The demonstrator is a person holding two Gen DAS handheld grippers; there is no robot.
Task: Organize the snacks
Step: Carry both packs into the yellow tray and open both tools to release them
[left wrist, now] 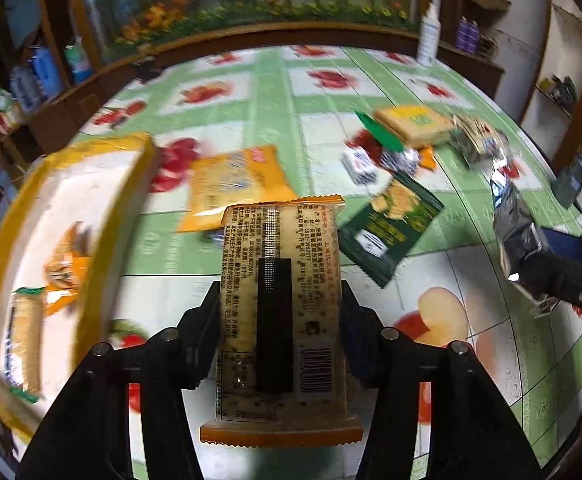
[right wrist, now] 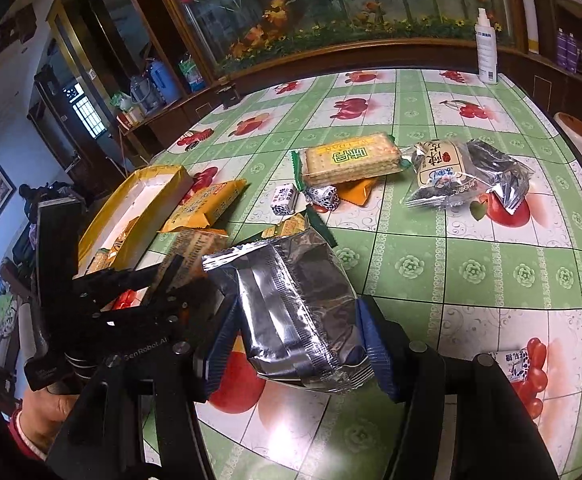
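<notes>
- The long clear-wrapped cracker pack with orange crimped ends (left wrist: 281,316) sits lengthwise in the left gripper (left wrist: 281,320), whose two fingers are clamped on its sides; it is held above the bench.
- The crinkled silver foil snack bag (right wrist: 297,312) is pinched between the blue pads (right wrist: 375,350) of the right gripper (right wrist: 297,340), held over the bench; in the left wrist view the same bag (left wrist: 517,236) shows at the right edge.
- The yellow-rimmed white cardboard tray (left wrist: 63,216) lies at the left of the bench, blurred, with what look like a few wrapped snacks inside.
- Just beside the tray lies a flat orange biscuit packet (left wrist: 235,184); near it is a dark green cracker packet (left wrist: 391,224).
- Farther back rest a green-ended clear cracker stack (right wrist: 349,160), two small blue-and-white wrapped candies (right wrist: 285,200), and a clear bag of silver sachets (right wrist: 467,172).
- The bench (right wrist: 471,272) wears a green checked fruit-print cloth; a white spray bottle (right wrist: 486,50) stands upright at its far edge.
</notes>
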